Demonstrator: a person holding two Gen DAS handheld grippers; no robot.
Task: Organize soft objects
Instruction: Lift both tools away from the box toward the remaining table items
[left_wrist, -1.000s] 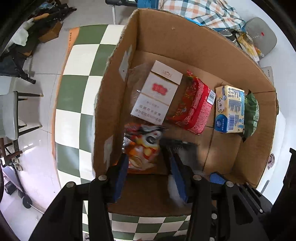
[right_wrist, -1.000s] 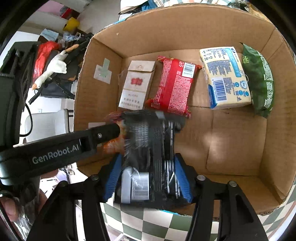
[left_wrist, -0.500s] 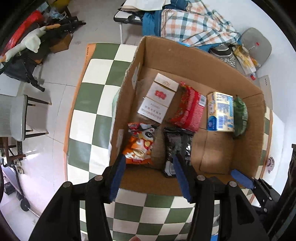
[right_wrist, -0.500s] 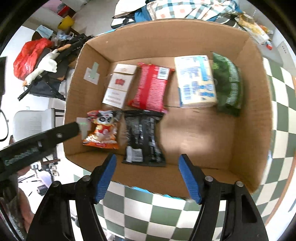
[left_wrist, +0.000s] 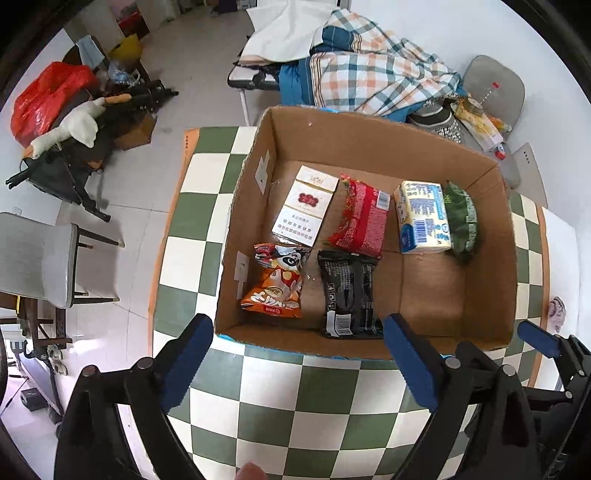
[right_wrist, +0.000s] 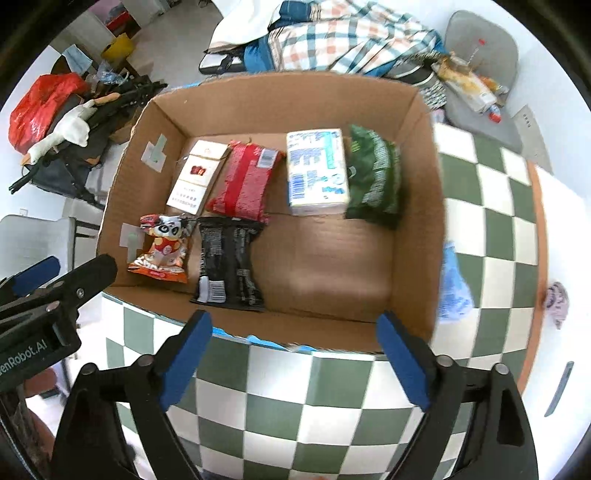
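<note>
Checkered surface (left_wrist: 295, 398) carries the box (left_wrist: 369, 147), and both claws have pulled back from it over the last second. The left claw (left_wrist: 299, 365) and right claw (right_wrist: 293, 354) hang released and empty at the near wall. The black pack (right_wrist: 229, 258) and orange pack (right_wrist: 162, 251) now lie free inside, front row, so that placement looks done.

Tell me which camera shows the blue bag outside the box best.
The right wrist view. The blue bag lies in the open against the outer side wall of the cardboard box, though blurred. The left wrist view shows only thin blue slivers under the box's near edge.
</note>
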